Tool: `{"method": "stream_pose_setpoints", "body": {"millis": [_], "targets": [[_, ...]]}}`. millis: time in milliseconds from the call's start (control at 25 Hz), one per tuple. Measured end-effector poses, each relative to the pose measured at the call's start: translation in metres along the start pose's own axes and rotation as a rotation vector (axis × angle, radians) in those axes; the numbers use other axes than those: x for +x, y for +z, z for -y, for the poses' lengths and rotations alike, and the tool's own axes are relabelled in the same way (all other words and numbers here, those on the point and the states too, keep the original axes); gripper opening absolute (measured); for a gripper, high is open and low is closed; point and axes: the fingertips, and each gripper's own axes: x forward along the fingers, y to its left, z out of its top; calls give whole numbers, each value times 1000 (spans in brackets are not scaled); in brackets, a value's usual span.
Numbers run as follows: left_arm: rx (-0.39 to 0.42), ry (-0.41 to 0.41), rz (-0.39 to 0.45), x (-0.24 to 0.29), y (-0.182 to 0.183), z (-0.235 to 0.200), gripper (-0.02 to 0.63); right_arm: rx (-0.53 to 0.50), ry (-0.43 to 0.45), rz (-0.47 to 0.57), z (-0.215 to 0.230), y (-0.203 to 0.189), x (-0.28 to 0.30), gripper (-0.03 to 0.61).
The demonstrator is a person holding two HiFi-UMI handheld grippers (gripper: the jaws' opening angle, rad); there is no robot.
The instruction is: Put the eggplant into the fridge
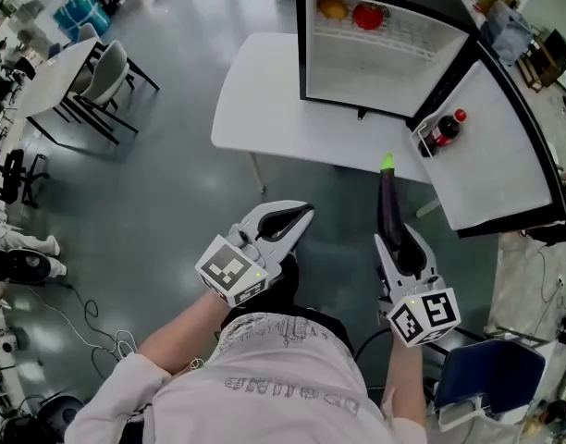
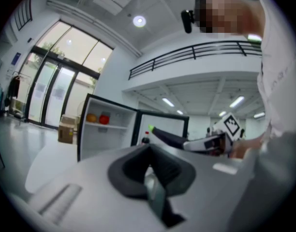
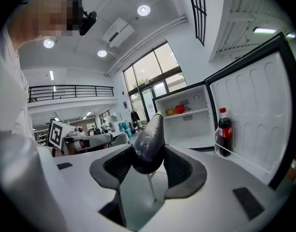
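Note:
The dark purple eggplant (image 1: 389, 203) with a green tip points toward the open fridge (image 1: 357, 74); my right gripper (image 1: 397, 244) is shut on its thick end. In the right gripper view the eggplant (image 3: 149, 139) sits between the black pads (image 3: 179, 168), with the fridge (image 3: 186, 129) ahead. My left gripper (image 1: 301, 214) is to the left at about the same distance, with its jaws together and nothing in them. The left gripper view shows its closed tips (image 2: 149, 150), with the eggplant (image 2: 167, 137) off to the right.
The fridge stands on a white table (image 1: 264, 109), its door (image 1: 500, 155) swung open to the right with a cola bottle (image 1: 440, 132) in its rack. An orange (image 1: 332, 8) and a red fruit (image 1: 368, 15) lie on the top shelf. A blue chair (image 1: 491, 377) stands at the lower right.

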Motion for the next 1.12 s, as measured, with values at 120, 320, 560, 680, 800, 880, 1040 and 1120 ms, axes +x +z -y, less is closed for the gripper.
{"method": "stream_pose_setpoints", "body": {"millis": [120, 320, 560, 680, 800, 880, 1040, 1120], "targets": [[-10, 0, -7, 9, -2, -21, 6, 8, -3, -11, 7, 1, 21, 199], [-13, -11, -20, 30, 0, -52, 6, 20, -9, -20, 22, 9, 55, 199], [-22, -23, -34, 50, 1, -89, 6, 35, -20, -29, 37, 16, 93, 199], [-32, -39, -42, 59, 1, -106, 6, 41, -27, -38, 41, 20, 111, 199], [-37, -56, -47, 70, 5, -124, 6, 41, -39, -47, 46, 27, 129, 199], [-40, -66, -47, 76, 9, -137, 6, 44, -48, -53, 50, 31, 142, 199], [-39, -93, -53, 86, 15, -159, 6, 52, -74, -56, 54, 41, 164, 199], [-38, -105, -56, 90, 19, -171, 8, 52, -85, -60, 56, 45, 176, 199]]}}
